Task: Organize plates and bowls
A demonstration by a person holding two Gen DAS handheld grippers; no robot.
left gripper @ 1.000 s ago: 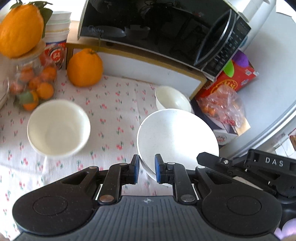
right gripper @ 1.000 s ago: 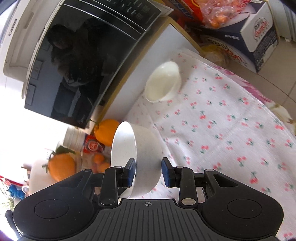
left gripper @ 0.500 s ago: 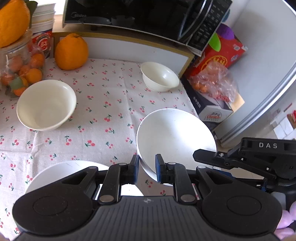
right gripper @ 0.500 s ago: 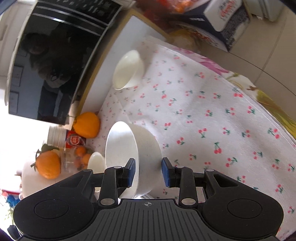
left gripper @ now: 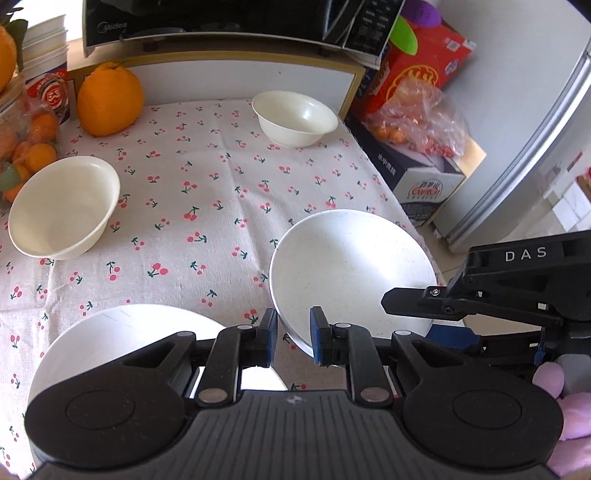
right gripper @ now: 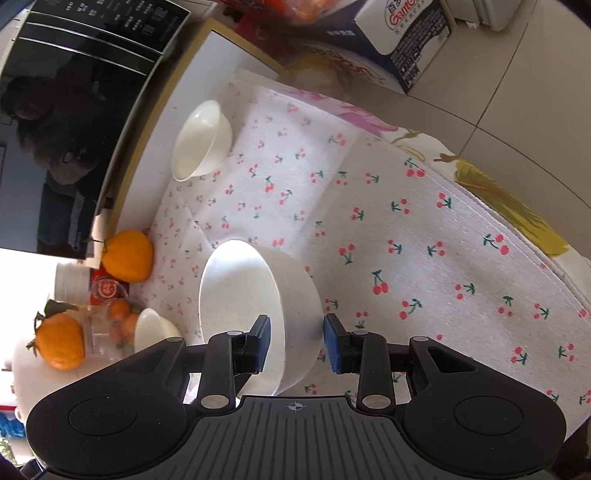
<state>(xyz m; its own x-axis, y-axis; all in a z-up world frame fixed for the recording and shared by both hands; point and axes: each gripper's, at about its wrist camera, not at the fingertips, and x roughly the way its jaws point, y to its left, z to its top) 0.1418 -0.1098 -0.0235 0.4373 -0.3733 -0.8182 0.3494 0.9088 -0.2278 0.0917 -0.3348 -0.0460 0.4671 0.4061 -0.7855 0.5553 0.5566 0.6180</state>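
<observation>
My left gripper (left gripper: 292, 341) and my right gripper (right gripper: 295, 343) both grip the rim of one white speckled bowl (left gripper: 351, 273), held above the cherry-print tablecloth (left gripper: 207, 206). The right gripper also shows in the left wrist view (left gripper: 436, 314). In the right wrist view the bowl (right gripper: 255, 306) stands on edge between the pads. A white plate (left gripper: 122, 332) lies under the left gripper. A cream bowl (left gripper: 62, 206) sits at the left and a smaller cream bowl (left gripper: 295, 118) at the back.
A microwave (left gripper: 236, 22) stands on a wooden shelf at the back. A large orange (left gripper: 109, 98), a jar of small oranges (left gripper: 26, 147) and stacked cups crowd the back left. Boxes and a bag of fruit (left gripper: 417, 122) stand beyond the table's right edge.
Both grippers have drawn back toward the front of the table with the speckled bowl. The white plate has come into the left wrist view.
</observation>
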